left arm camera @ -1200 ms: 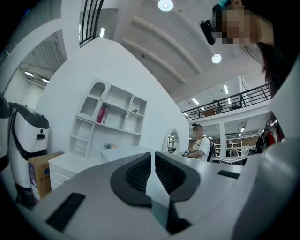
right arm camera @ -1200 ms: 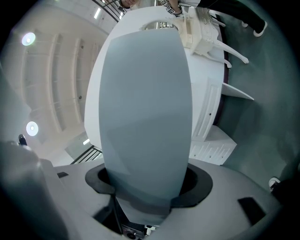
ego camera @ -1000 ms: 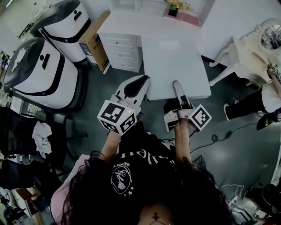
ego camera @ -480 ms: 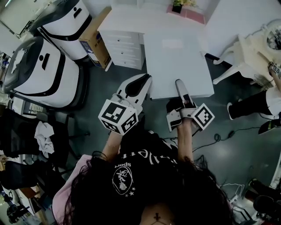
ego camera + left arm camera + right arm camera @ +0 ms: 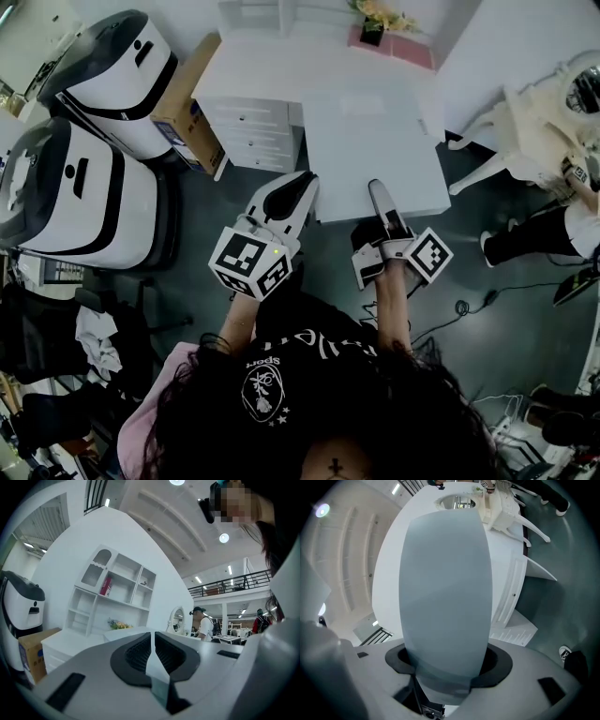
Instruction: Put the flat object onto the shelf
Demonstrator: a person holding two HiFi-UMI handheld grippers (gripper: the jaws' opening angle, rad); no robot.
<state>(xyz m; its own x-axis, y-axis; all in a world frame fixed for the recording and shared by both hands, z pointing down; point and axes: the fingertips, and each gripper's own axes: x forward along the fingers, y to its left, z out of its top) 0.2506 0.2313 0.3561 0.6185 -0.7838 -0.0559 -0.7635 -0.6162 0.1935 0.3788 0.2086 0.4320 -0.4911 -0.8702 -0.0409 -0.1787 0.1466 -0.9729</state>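
Observation:
A grey, flat, oblong object [image 5: 446, 588] sticks out from between my right gripper's [image 5: 449, 663] jaws, which are shut on it, its broad face turned to the right gripper view. From the head view it is a narrow grey strip [image 5: 381, 199] over the near edge of the white table [image 5: 403, 155]. My left gripper [image 5: 302, 178] hangs beside the table's near left corner, shut with nothing between its black pads [image 5: 138, 652]. The white shelf unit [image 5: 112, 592] stands against the wall beyond the table, with a red book [image 5: 106, 585] in one compartment.
A sheet of paper [image 5: 361, 98] lies on the table. A white drawer unit [image 5: 248, 131] and a cardboard box [image 5: 183, 103] stand left of it, with two large white machines [image 5: 84, 197] further left. At the right are an ornate white dressing table [image 5: 534, 112] and another person's legs [image 5: 534, 234].
The head view has shifted slightly. Both grippers keep about the same place at the table's near edge, and the right one still holds the flat object.

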